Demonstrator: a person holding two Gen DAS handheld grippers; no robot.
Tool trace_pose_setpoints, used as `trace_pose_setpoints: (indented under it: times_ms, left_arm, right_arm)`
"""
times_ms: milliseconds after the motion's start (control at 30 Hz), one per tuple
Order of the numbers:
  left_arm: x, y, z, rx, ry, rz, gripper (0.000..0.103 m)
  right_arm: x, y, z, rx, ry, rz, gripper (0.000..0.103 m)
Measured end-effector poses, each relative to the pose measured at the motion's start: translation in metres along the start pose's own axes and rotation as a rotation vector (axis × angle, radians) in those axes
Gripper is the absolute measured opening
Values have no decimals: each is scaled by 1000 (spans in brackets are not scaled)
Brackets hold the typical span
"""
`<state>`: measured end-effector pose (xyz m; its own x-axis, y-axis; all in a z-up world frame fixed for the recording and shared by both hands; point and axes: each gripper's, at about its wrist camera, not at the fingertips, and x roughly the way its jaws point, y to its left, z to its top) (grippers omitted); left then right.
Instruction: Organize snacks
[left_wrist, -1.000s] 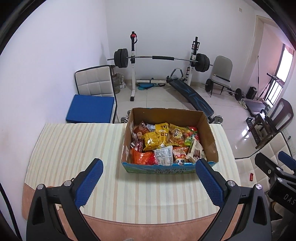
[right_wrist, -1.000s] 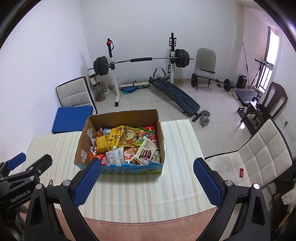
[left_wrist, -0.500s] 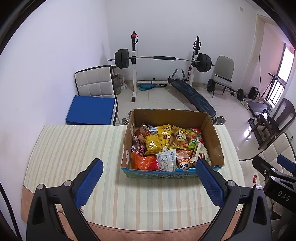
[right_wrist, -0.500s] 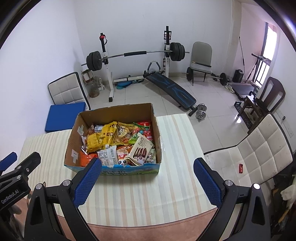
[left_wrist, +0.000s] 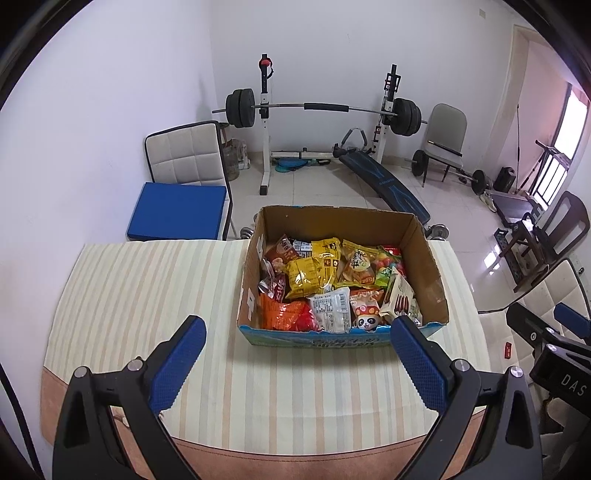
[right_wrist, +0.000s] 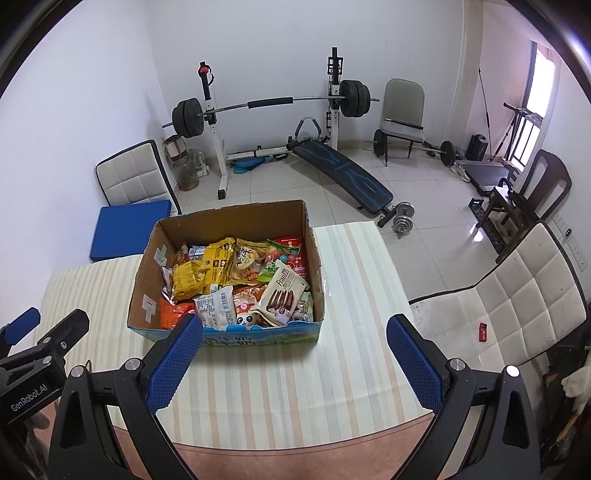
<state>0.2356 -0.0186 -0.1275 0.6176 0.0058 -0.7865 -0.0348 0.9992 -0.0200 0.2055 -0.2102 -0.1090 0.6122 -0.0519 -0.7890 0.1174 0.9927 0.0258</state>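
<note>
A cardboard box (left_wrist: 428, 254) (right_wrist: 146, 275) stands on the striped table, full of several snack packets. Among them are yellow bags (left_wrist: 312, 271) (right_wrist: 195, 271), an orange pack (left_wrist: 286, 314), a panda packet (left_wrist: 365, 321) (right_wrist: 243, 318) and a white wafer pack (right_wrist: 282, 291). My left gripper (left_wrist: 297, 363) hovers open above the table in front of the box, with nothing between its blue pads. My right gripper (right_wrist: 293, 360) is open too, just in front of the box's near wall. Each gripper shows at the edge of the other's view.
The striped tablecloth (left_wrist: 140, 288) covers the table, with bare cloth left of the box. A white padded chair (right_wrist: 517, 291) stands right of the table, and another chair with a blue cushion (left_wrist: 177, 210) behind it. A barbell rack (left_wrist: 321, 109) and bench fill the far floor.
Both grippers have moved forward toward the box, which now looks larger and closer. Both stay open and hold nothing.
</note>
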Motion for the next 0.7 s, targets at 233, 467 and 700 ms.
trace_pose_setpoints:
  times_ms: [233,467,700]
  left_arm:
    - [0,-2,-1,2,1,2,102]
    - [-1,-1,-1,2,-1,-3,102]
    - [-2,-1,1,5,-6,-4,102]
  right_arm:
    - [-1,2,0,-12,-8,-6,102]
    - [-8,4,1,-25,-28,-9,102]
    - [-12,4,3,-34,-42,-8,103]
